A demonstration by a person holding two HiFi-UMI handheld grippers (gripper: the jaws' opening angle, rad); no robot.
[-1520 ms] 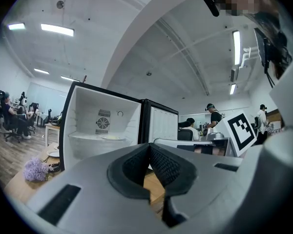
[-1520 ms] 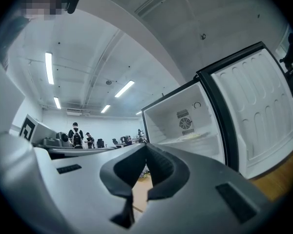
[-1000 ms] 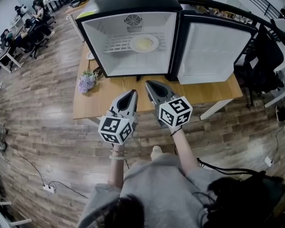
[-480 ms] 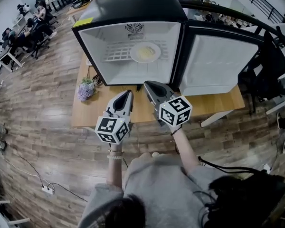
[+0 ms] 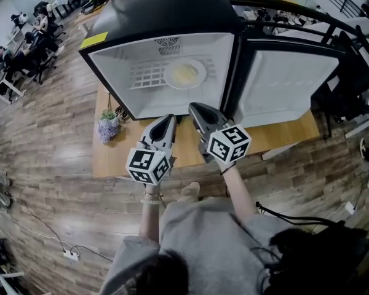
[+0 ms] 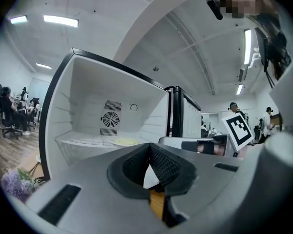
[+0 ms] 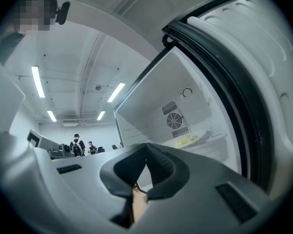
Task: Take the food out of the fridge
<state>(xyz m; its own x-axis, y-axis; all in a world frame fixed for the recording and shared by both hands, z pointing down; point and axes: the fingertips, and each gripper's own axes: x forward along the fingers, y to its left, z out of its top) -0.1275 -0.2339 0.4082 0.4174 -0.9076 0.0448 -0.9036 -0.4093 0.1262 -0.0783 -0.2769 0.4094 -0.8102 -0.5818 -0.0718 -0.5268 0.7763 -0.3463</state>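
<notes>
Inside, a round plate (image 5: 185, 74) rests on the wire shelf (image 5: 145, 76)

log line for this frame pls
fridge door: open | plate of food: on shelf | left gripper: shut, empty | right gripper: shut, empty

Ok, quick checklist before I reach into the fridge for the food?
1. Fridge door open: ok.
2. Plate of food in sight on the wire shelf: ok.
3. Path to plate clear: ok, nothing else on the shelf.
4. Left tool open: not ok, shut and empty.
5. Right tool open: not ok, shut and empty.
6. Tools inside the fridge: not ok, both outside, over the table.
</notes>
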